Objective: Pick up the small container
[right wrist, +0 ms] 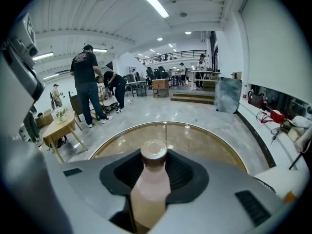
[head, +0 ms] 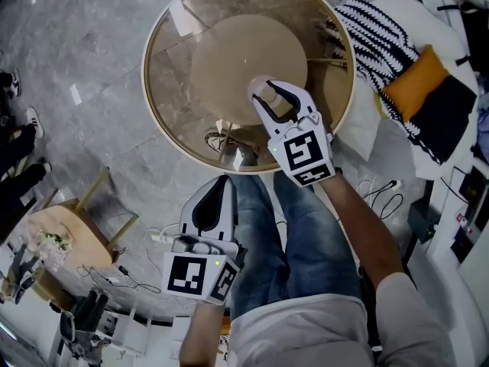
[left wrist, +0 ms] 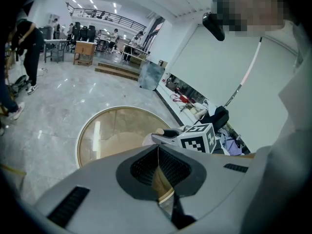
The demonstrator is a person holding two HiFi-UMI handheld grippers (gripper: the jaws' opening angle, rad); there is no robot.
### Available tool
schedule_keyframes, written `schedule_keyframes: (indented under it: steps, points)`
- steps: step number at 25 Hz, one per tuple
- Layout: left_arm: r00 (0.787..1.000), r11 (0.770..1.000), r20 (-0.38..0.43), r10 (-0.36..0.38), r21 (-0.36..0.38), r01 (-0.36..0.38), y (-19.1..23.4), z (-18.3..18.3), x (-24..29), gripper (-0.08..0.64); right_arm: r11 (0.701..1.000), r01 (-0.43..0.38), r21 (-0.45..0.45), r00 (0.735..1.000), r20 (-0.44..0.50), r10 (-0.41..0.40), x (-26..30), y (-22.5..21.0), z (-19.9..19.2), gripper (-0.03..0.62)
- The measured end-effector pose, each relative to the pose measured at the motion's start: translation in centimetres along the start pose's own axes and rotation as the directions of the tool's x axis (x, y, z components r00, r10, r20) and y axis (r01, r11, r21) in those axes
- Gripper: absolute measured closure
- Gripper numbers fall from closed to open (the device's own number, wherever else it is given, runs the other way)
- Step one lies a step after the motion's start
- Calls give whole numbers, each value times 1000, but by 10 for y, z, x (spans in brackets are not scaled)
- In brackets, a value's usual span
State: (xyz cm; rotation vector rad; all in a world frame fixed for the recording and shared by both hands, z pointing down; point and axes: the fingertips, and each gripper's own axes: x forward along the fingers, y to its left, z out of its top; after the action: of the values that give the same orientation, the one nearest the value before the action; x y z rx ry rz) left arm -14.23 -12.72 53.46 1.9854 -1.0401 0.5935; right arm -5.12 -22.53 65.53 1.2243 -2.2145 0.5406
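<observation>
**Small container (right wrist: 152,179) pinched in the right hand-held gripper (head: 267,102) over the round glass tabletop (head: 170,75).**

The small container, a pale pink bottle with a brown cap, is seen upright between the jaws of the right hand-held gripper, whose pads are pressed against its sides. It is held over the middle of the tabletop. The left hand-held gripper (head: 221,186) is held low by the person's lap, just off the tabletop's rim, with its jaws pressed together on nothing. The grasp is judged to be made, so most of the task is taken as done. Whether the bottle's base is clear of the glass cannot be read from these views. What is judged to be left is a clean lift off the surface, with enough pressure that the smooth bottle is not let slip.
</observation>
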Motion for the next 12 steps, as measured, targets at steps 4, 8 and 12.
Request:
schedule_keyframes:
  steps: [4,8,12]
  points:
    - [1000,1000,8,6,-2,-6,2,3,-5,541,1000,-5,-2,1000,-4,5,-3,4,5,445]
    - [1000,1000,13,7,-1,-7,0,10,-9,541,1000,-12,-5,1000,-11,12,-10,5,10,445]
    - [1000,1000,24,4,4,-5,-2,16,-12,541,1000,-12,-10,1000,-16,12,-16,4,14,445]
